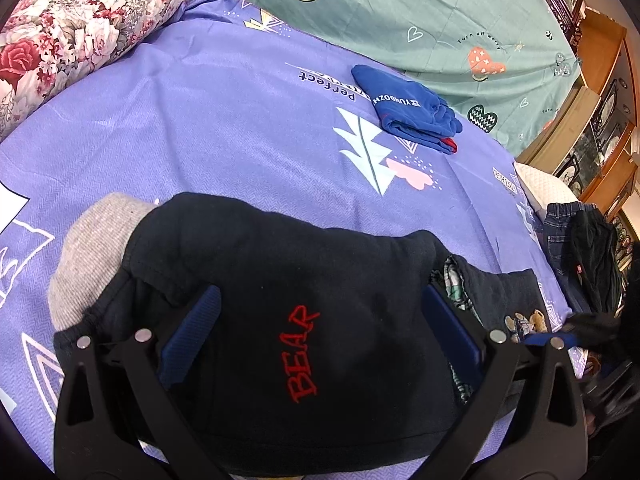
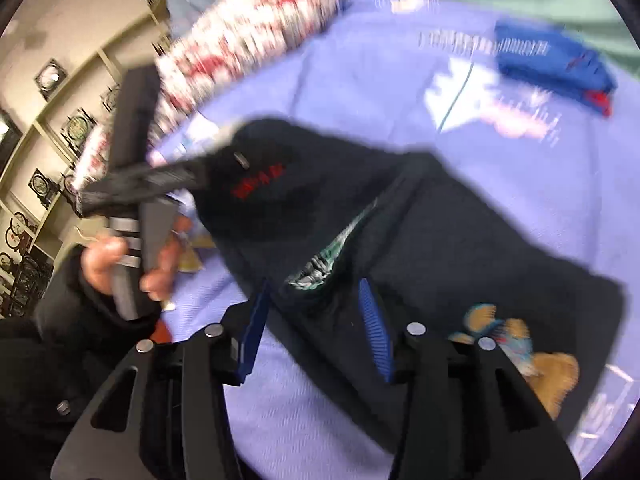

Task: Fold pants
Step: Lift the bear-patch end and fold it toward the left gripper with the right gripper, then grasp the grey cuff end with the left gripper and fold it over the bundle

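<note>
Pants (image 1: 288, 300): long axis left-to-right, partly folded.
Left gripper (image 1: 320, 316): jaws spread, straddling them, nearer.
Right gripper (image 2: 316, 320): likewise released.

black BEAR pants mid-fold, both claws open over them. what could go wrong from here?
1. The left claw straddles a thick bunch of the black pants; it may pinch several layers, or the purple sheet.
2. The plaid lining shows at the opening by the right claw, so it could snag. That view is blurred.
</note>
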